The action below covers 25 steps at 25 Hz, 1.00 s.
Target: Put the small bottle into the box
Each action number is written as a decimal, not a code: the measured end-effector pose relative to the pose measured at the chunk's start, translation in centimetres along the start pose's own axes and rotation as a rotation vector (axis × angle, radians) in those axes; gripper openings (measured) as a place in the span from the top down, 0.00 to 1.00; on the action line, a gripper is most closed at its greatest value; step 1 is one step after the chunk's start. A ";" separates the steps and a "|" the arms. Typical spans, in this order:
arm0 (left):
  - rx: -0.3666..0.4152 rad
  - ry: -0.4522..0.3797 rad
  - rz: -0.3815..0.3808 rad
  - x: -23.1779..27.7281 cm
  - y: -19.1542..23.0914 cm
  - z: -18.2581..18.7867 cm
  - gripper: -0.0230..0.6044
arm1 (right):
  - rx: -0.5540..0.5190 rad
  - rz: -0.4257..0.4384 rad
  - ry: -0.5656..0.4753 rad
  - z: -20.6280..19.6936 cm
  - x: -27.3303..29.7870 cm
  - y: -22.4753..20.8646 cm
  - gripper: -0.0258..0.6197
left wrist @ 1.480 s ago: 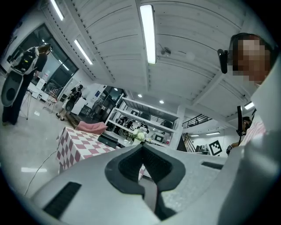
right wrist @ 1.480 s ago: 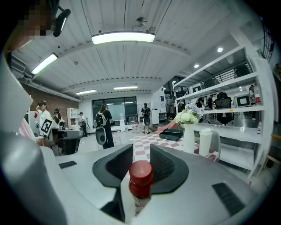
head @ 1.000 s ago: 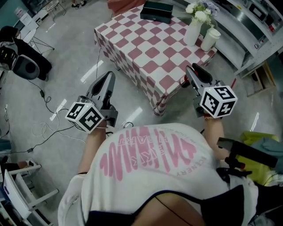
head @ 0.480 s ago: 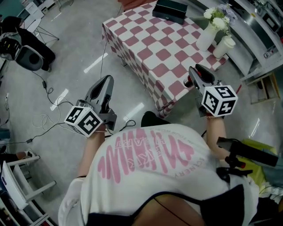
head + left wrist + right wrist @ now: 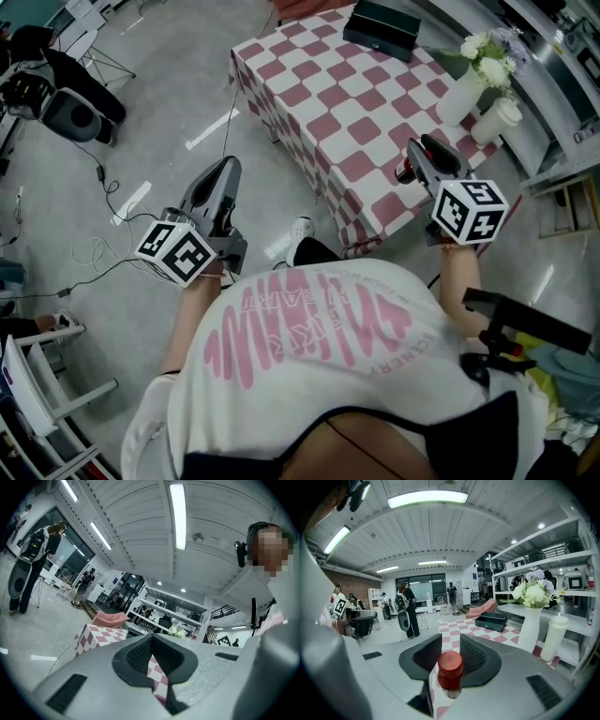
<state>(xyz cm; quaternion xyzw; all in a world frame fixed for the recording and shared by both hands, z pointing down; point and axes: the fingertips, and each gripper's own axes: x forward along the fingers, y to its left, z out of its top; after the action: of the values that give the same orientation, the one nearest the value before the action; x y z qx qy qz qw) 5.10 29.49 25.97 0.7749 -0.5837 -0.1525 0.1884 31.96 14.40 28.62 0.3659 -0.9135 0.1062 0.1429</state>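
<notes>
A small bottle with a red cap (image 5: 450, 670) sits between the pads of my right gripper (image 5: 451, 645), which is shut on it. In the head view my right gripper (image 5: 427, 150) hovers over the near right edge of the pink-and-white checked table (image 5: 319, 103), with the bottle's red cap (image 5: 402, 172) showing at its left side. The dark box (image 5: 382, 28) lies at the table's far edge, also seen as the dark box (image 5: 493, 620) well ahead of the jaws. My left gripper (image 5: 227, 167) is held over the floor left of the table, shut with nothing in it (image 5: 151, 638).
A white vase of flowers (image 5: 457, 94) and a white lidded cup (image 5: 495, 120) stand at the table's right side, near metal shelving (image 5: 553, 56). A black speaker (image 5: 75, 112) and loose cables (image 5: 112, 202) lie on the floor at left. People (image 5: 408, 609) stand far off.
The table and box have slid to the right in the head view and the right gripper now reaches over the table's edge. A shoe has come into view. Both grippers keep their state.
</notes>
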 end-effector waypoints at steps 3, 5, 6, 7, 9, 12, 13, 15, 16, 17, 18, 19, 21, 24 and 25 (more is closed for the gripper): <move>0.004 0.007 -0.012 1.8 1.5 0.9 0.95 | 0.014 -0.002 -0.009 0.9 2.5 -0.8 0.77; -0.001 -0.001 -0.024 3.3 2.5 1.9 0.95 | 0.020 -0.002 -0.010 1.6 4.1 -1.3 0.77; -0.003 -0.008 -0.032 4.0 2.9 2.6 0.95 | 0.024 -0.005 -0.012 2.0 4.9 -1.6 0.77; -0.003 -0.013 -0.043 4.8 3.3 3.4 0.95 | 0.028 -0.009 -0.013 2.5 5.7 -1.9 0.77; 0.013 -0.011 -0.059 6.2 4.0 4.5 0.95 | 0.027 -0.017 -0.016 3.6 7.2 -2.5 0.77; 0.044 -0.002 -0.053 8.4 6.2 5.7 0.95 | 0.025 -0.024 -0.021 4.9 9.5 -3.3 0.77; 0.048 0.000 -0.050 9.1 6.9 6.1 0.95 | 0.028 -0.029 -0.022 5.3 10.3 -3.7 0.77; 0.045 0.006 -0.047 10.4 8.3 6.6 0.95 | 0.032 -0.044 -0.020 5.9 11.9 -4.5 0.77; 0.040 0.012 -0.045 11.0 8.9 6.8 0.95 | 0.032 -0.051 -0.017 6.2 12.7 -5.0 0.77; 0.032 0.018 -0.043 11.4 9.5 6.9 0.95 | 0.031 -0.057 -0.012 6.5 13.4 -5.4 0.77; 0.023 0.022 -0.039 11.8 10.2 7.0 0.95 | 0.030 -0.063 -0.007 6.7 14.0 -5.8 0.77; 0.013 0.026 -0.033 12.1 11.1 7.1 0.95 | 0.031 -0.070 -0.003 7.0 14.6 -6.1 0.77; -0.009 0.035 -0.017 12.9 12.9 7.2 0.95 | 0.037 -0.086 0.005 7.3 15.8 -6.9 0.77; -0.038 0.056 -0.009 14.7 15.3 6.9 0.95 | 0.052 -0.110 0.027 7.0 17.6 -8.2 0.77; -0.044 0.063 -0.012 15.3 15.8 6.8 0.95 | 0.056 -0.119 0.035 6.8 18.3 -8.7 0.78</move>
<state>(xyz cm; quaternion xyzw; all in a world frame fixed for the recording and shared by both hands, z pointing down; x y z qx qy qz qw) -7.24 10.08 27.20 0.7786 -0.5693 -0.1416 0.2227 24.12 -5.44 29.18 0.4216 -0.8841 0.1295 0.1546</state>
